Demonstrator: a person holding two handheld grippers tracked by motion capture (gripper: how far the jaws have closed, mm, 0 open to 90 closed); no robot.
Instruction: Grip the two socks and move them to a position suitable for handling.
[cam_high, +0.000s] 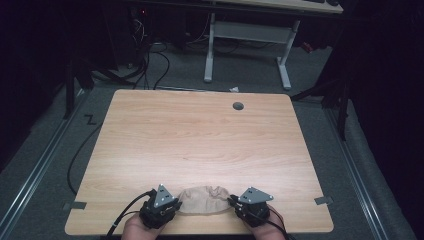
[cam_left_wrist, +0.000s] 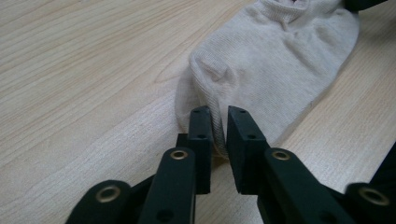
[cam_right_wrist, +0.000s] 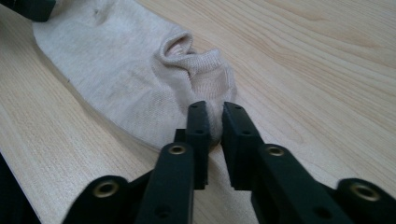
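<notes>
Sock (cam_high: 202, 199), beige and ankle-length, lies flat on the wooden table (cam_high: 200, 135), close to the table's near edge and about midway along it. The left gripper (cam_high: 172, 206) sits at the sock's left end, the right gripper (cam_high: 234, 201) at its right end. In the left gripper view the two black jaws stand a narrow gap apart with a fold of the sock's toe edge (cam_left_wrist: 219, 126) between them; whether the pads press on the fabric cannot be told. In the right gripper view the jaws likewise flank the bunched cuff (cam_right_wrist: 212, 93), loosely at best. If the sock is being laid out, the step calls for both ends to let go evenly and low over the table, so the fabric stays flat and unwrinkled.
</notes>
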